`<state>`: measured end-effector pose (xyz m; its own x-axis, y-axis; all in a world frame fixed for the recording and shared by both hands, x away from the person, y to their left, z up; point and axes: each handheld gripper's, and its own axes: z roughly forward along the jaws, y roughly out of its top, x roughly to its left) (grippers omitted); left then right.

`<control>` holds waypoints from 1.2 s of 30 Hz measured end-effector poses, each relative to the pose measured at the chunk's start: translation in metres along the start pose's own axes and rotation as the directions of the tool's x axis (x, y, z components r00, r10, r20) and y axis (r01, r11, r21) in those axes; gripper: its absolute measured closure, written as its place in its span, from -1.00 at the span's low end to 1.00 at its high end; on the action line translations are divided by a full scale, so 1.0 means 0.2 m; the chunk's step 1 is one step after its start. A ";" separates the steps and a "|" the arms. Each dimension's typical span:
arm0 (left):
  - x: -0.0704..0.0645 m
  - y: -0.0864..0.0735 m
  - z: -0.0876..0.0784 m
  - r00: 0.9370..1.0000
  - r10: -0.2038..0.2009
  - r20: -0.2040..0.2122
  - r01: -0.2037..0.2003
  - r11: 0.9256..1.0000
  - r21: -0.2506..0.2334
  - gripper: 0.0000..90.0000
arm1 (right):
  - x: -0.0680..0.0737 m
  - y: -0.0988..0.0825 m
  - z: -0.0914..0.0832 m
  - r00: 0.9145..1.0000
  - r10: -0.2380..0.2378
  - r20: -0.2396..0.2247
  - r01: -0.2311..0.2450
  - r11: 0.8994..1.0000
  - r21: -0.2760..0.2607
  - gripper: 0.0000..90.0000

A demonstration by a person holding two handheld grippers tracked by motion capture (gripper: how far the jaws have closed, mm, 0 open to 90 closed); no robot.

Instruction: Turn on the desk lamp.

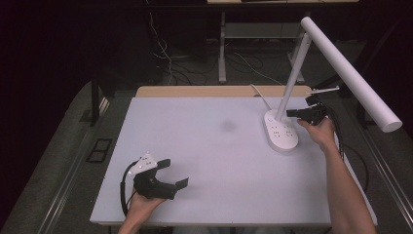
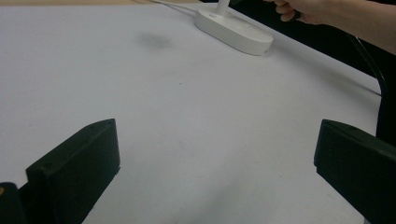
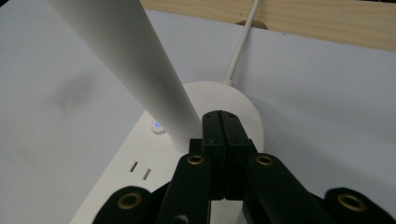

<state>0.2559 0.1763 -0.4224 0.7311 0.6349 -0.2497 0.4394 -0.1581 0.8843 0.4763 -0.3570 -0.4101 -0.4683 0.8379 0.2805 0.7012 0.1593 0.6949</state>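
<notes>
Covering most of the high view, a white table top (image 1: pixel 214 161) sits on a wooden board whose bare edge (image 1: pixel 214 91) shows along the far side. A faint grey smudge (image 1: pixel 227 126) marks the white surface near its middle. Around the table the room is dark; loose cables (image 1: pixel 168 58) lie on the floor beyond the far edge, near a white table leg (image 1: pixel 222 48).

A white desk lamp (image 1: pixel 287 87) stands at the far right of the surface. Its oval base (image 1: pixel 281 131) carries sockets and a small blue-lit button (image 3: pixel 157 126); a white cord (image 3: pixel 243 46) leaves the base toward the wooden edge. The long lamp head (image 1: pixel 350 73) reaches out past the right edge of the table.

The left gripper (image 1: pixel 170 173) rests low at the near left, jaws spread wide apart with nothing between them. The right gripper (image 3: pixel 225 135) is clenched, jaws pressed together, tip just beside the lamp stem (image 3: pixel 140 70) above the base; contact with the stem cannot be confirmed.

The person's forearms are cut off at the bottom frame edge.
</notes>
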 end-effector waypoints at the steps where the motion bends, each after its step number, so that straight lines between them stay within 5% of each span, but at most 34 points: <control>1: 0.00 0.00 0.00 1.000 0.001 0.000 -0.001 1.000 -0.001 -1.00 | 0.00 0.00 0.01 1.000 0.002 0.002 -0.002 1.000 -0.002 1.00; 13: 0.00 0.00 0.00 1.000 0.000 -0.001 0.000 1.000 0.000 -1.00 | -0.01 -0.03 0.09 0.999 0.034 0.005 -0.034 0.999 0.022 1.00; 22: 0.00 0.00 0.00 1.000 0.004 -0.002 -0.004 1.000 0.005 -1.00 | 0.01 -0.03 0.09 0.999 0.012 0.036 -0.013 1.000 0.017 1.00; 36: 0.00 0.00 0.01 1.000 0.000 -0.001 0.000 1.000 0.006 -1.00 | 0.00 -0.04 0.09 0.998 0.051 0.024 -0.051 0.999 -0.005 1.00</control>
<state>0.2563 0.1753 -0.4231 0.7304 0.6360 -0.2491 0.4426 -0.1629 0.8818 0.4803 -0.3497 -0.4275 -0.4189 0.8572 0.2996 0.7215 0.1139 0.6830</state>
